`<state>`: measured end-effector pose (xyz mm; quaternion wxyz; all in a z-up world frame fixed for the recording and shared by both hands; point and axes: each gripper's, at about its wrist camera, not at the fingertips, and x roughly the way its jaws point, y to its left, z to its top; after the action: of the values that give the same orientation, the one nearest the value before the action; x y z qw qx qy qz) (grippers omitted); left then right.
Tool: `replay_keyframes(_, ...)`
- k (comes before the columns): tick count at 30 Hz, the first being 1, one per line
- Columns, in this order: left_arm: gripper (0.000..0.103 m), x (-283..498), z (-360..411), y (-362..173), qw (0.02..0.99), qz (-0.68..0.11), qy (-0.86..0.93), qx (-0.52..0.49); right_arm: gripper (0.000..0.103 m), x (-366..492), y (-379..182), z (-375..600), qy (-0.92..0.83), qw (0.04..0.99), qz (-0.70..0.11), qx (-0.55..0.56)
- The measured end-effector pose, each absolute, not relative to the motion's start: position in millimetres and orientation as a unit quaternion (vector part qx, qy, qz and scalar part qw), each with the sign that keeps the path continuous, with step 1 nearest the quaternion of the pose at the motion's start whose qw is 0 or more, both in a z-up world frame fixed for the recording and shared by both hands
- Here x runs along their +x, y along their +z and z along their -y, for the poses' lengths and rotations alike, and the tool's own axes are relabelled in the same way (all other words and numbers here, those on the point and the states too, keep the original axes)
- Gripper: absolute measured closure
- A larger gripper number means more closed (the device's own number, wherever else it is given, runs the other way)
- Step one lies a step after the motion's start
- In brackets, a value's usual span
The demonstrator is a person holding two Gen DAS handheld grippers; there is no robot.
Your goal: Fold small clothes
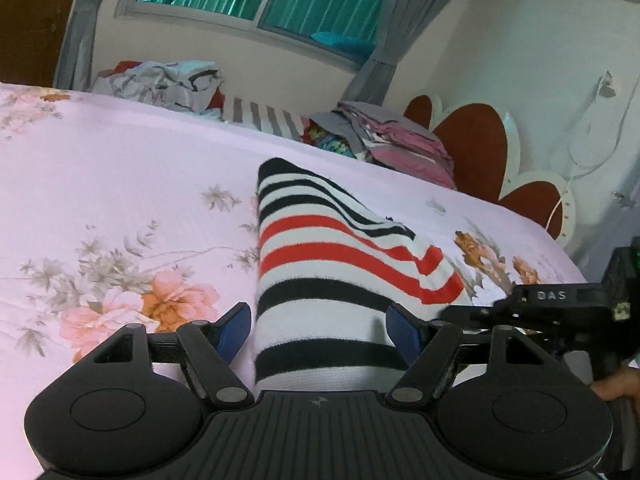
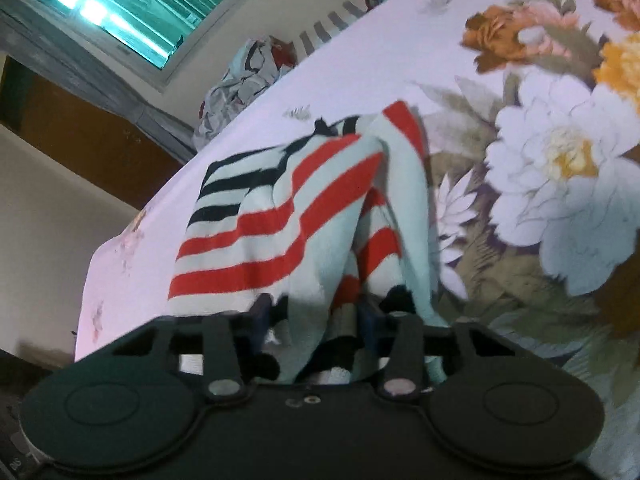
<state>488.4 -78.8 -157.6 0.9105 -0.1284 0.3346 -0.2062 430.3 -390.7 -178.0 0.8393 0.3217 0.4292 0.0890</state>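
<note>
On the bed, with its pink flowered sheet, the left gripper stands with jaws spread wide; the striped garment lies between the blue pads, which do not press it. The garment, white with black and red stripes, lies mid-bed, partly folded. To its right, the right gripper has cloth bunched between its jaws, narrowed around the garment's lifted edge; the blurred view leaves the pinch uncertain. Clothes piles sit at the far bed edge.

Both wrist views low, close — share striped garment, bed
</note>
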Motion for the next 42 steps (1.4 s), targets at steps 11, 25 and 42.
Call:
replay_keyframes(11, 0.029, 493.8, 99.8, -156.5, 0.910, -0.327, -0.230, -0.114, 0.084, 426.7, -126.6, 370.2, 0.072, 0.926, -0.334, 0.160)
replay_keyframes(25, 0.027, 498.5, 114.9, -171.0, 0.900, -0.361, -0.229, -0.090, 0.083, 429.8, -158.2, 384.5, 0.001, 0.918, -0.359, 0.169)
replay_keyframes(42, 0.026, 503.6, 108.8, -180.2, 0.887, -0.378, -0.248, -0.093, 0.081, 349.3, -162.5, 393.3, 0.011, 0.894, -0.406, 0.190)
